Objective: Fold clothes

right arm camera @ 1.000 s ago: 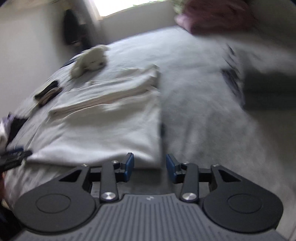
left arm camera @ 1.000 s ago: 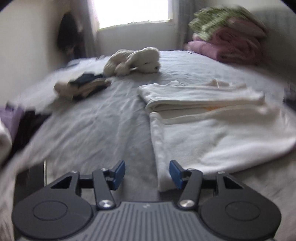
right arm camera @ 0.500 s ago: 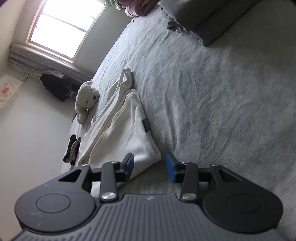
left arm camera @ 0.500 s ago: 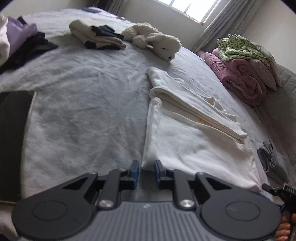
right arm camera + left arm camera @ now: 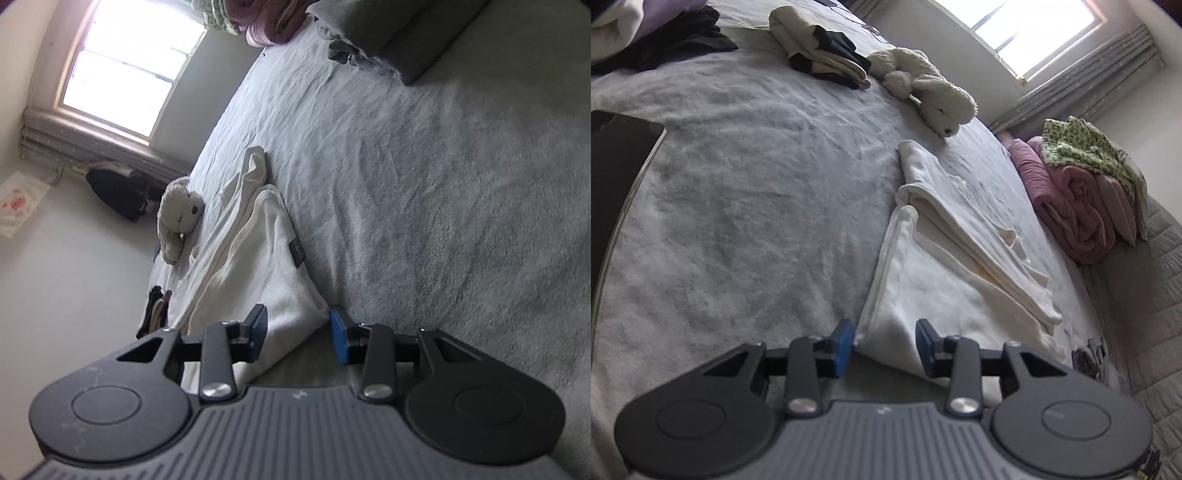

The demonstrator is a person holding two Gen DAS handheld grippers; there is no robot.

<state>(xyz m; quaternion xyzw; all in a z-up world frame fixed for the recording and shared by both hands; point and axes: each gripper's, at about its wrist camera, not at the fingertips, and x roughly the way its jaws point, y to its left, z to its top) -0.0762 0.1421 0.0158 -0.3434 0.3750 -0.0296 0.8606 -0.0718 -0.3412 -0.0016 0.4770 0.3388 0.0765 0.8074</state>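
On the grey bed cover (image 5: 746, 206), a cream garment (image 5: 945, 280) lies partly folded, its far part doubled over into a long band. Left wrist view: left gripper (image 5: 884, 345) sits at the garment's near corner, the corner bunched up between the blue pads. Jaws partly spread, having just been opening; left pad just at the corner's edge, right pad clear of the cloth, no pinch visible. Right wrist view: right gripper (image 5: 298, 332) at the other near corner of the same garment (image 5: 258, 258); jaws partly spread, corner tip between the pads, cloth close to both pads, not squeezed.

No containers seen.

Left to right on the bed: dark clothes pile (image 5: 679, 40), folded beige-and-black stack (image 5: 820, 55), white plush toy (image 5: 923, 88), pink rolled blanket (image 5: 1075, 206) with green patterned cloth (image 5: 1086, 147) on top. Window (image 5: 1030, 26) behind, bright.
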